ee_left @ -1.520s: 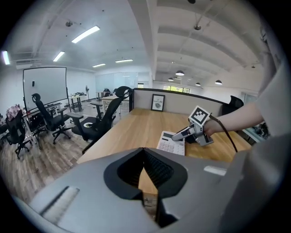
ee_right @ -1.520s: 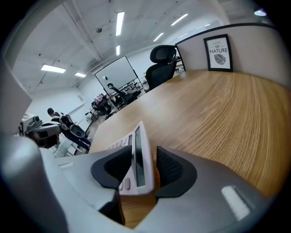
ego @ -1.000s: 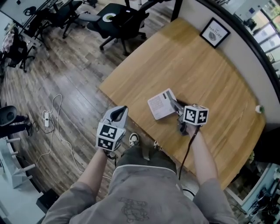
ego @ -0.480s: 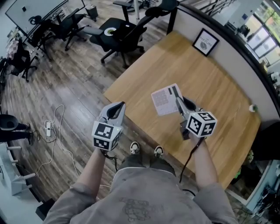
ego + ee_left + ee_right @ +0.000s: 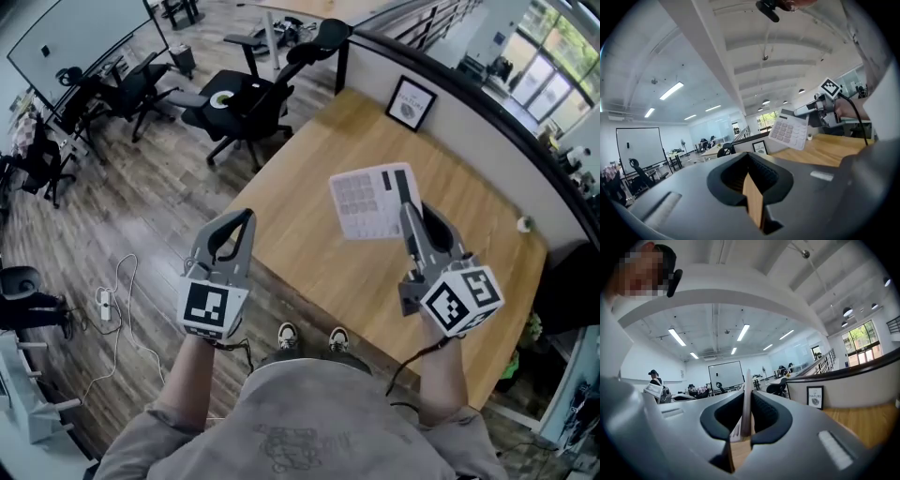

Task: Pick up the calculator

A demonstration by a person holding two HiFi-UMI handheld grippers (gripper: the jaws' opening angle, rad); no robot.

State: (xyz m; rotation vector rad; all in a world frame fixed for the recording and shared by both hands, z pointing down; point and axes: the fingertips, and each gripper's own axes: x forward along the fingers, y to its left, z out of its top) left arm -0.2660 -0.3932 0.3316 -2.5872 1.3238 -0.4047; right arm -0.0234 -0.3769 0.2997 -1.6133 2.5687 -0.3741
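The white calculator (image 5: 373, 202) hangs in the air above the wooden table (image 5: 473, 183), gripped at its right edge. My right gripper (image 5: 410, 208) is shut on it and points about level. In the right gripper view the calculator (image 5: 746, 401) shows edge-on, pinched between the dark pads. My left gripper (image 5: 246, 217) is raised to the left of the table over the floor, its fingertips together and nothing held. From the left gripper view I see the calculator (image 5: 788, 132) with its keys facing me, and the right gripper (image 5: 820, 105) behind it.
A framed picture (image 5: 411, 101) leans on the wall at the table's far edge. A small white and green object (image 5: 526, 223) sits near the table's right end. A black office chair (image 5: 234, 98) stands beyond the table's left corner. A cable and power strip (image 5: 103, 300) lie on the floor.
Both grippers have risen. The right one has carried the calculator up off the table, and its keys now face more toward the camera. The left gripper stayed shut.
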